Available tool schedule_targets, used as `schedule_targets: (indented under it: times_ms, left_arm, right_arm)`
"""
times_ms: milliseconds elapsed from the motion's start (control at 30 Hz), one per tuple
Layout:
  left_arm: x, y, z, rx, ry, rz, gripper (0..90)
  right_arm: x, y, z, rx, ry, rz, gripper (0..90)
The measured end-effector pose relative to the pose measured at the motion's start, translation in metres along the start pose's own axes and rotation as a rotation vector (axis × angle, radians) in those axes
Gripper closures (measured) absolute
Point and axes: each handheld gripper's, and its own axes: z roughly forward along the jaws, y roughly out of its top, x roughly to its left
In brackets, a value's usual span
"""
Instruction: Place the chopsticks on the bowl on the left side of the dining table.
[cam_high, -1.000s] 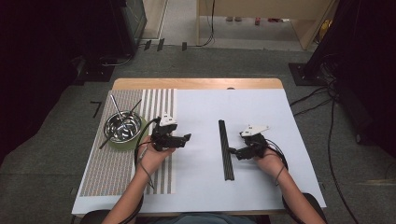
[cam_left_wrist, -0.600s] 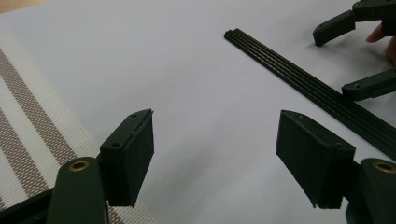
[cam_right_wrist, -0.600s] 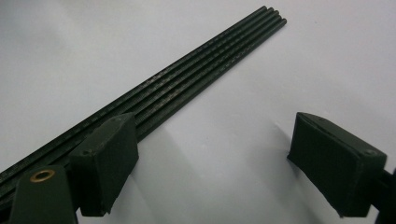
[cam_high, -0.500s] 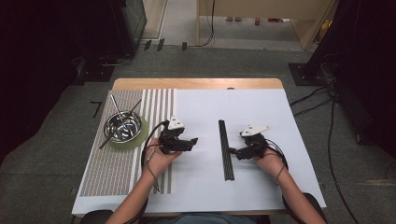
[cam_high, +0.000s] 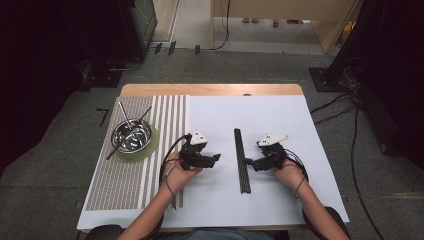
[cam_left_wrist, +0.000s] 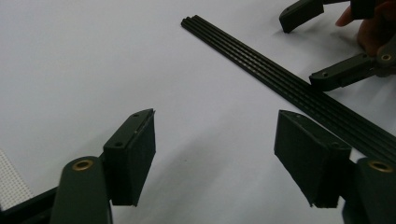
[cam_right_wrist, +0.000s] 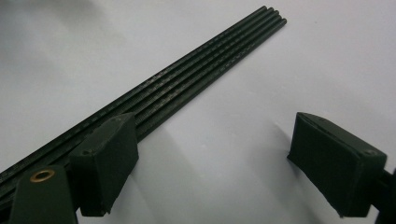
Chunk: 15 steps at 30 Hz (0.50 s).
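Observation:
A bundle of long thin black rods (cam_high: 240, 160) lies on the white sheet (cam_high: 225, 210), running away from me at the table's middle. My left gripper (cam_high: 216, 158) rests a short way left of the rods, its jaws open and pointing at them. In the left gripper view it (cam_left_wrist: 215, 126) holds nothing, and the rods (cam_left_wrist: 289, 86) cross the upper right. My right gripper (cam_high: 250, 163) sits just right of the rods, open and empty. In the right gripper view (cam_right_wrist: 212, 126) its left jaw stands right beside the rods (cam_right_wrist: 201, 74).
A metal bowl (cam_high: 132, 136) with thin utensils sticking out stands on a green plate (cam_high: 150, 147), on a striped mat (cam_high: 125, 185) at the left. The right gripper (cam_left_wrist: 301, 51) shows across the rods in the left gripper view. Cables lie on the floor at the right.
My left gripper has slid to the right across the sheet, closer to the rods. The right gripper and the rods have stayed where they were.

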Motion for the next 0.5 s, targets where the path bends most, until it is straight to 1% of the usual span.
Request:
schedule_targets:
  times_ms: [133,233,333,367,433,500]
  left_arm:
    - [-0.002,0.000,0.001,-0.007,-0.014,-0.005,31.5]
    - [-0.006,0.000,0.002,-0.007,-0.012,0.009,29.6]
    - [-0.009,0.000,0.004,-0.011,-0.020,0.017,27.6]
    - [-0.009,0.000,0.004,-0.011,-0.016,0.019,27.5]
    - [-0.010,0.000,0.005,-0.015,-0.023,0.007,27.5]
    - [-0.011,0.000,0.007,-0.011,-0.023,0.011,27.5]
  right_arm:
    - [0.000,0.000,0.000,0.000,0.001,0.000,15.1]
    - [0.000,0.000,0.000,0.001,0.001,0.002,15.1]
    - [0.000,0.000,0.000,0.001,0.000,0.002,15.1]
    - [0.000,0.000,0.000,0.000,0.000,0.001,15.1]
    - [0.000,0.000,0.000,0.000,0.000,0.001,15.1]
    - [0.000,0.000,0.000,0.000,0.000,-0.001,15.1]
